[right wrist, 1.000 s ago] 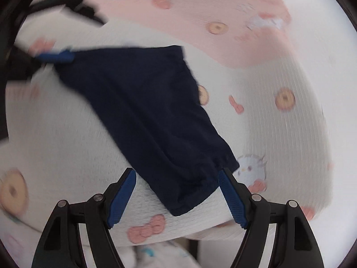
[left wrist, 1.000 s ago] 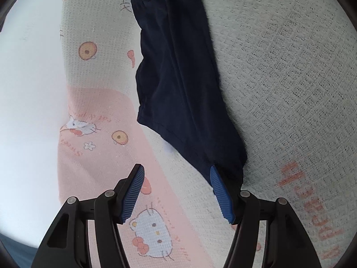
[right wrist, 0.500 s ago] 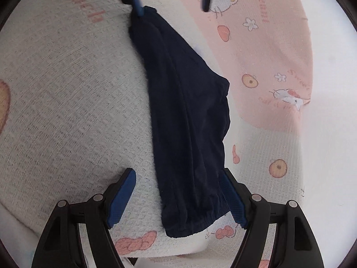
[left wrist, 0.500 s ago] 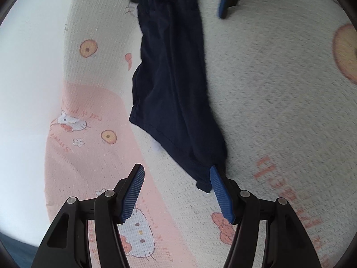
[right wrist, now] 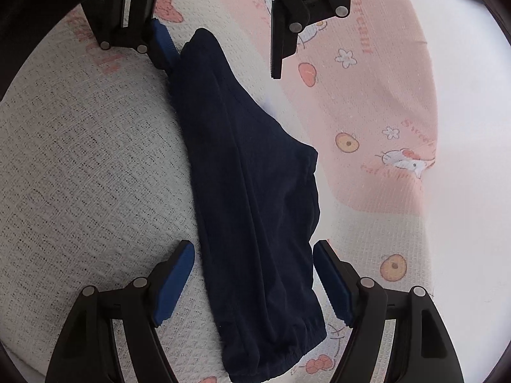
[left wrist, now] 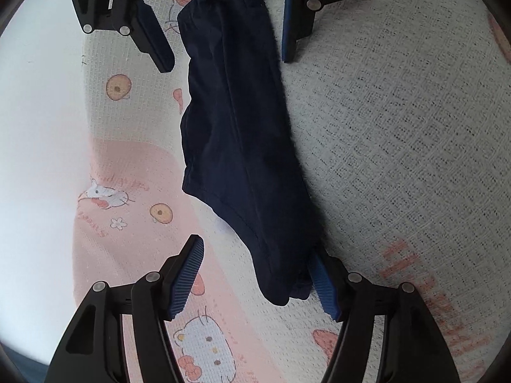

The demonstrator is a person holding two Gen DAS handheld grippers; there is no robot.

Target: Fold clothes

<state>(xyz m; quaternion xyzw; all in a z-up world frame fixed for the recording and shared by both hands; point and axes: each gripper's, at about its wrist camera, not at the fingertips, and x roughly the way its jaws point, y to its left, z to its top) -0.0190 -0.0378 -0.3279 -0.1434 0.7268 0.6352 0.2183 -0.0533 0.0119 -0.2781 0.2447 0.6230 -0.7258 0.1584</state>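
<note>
Each view is taken from behind its own gripper, angled downward at close range over a waffle-weave blanket (left wrist: 399,134). The two cameras are faced toward each other: the right gripper (left wrist: 223,25) is seen at the top of the left view, the left gripper (right wrist: 220,48) atop the right view. A navy garment (right wrist: 255,207) is shared between both.

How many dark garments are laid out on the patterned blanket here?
1. A single navy garment lies stretched on the blanket, one end between the left gripper fingers, the other between the right gripper fingers. Anything beyond the frames is unseen.
</note>
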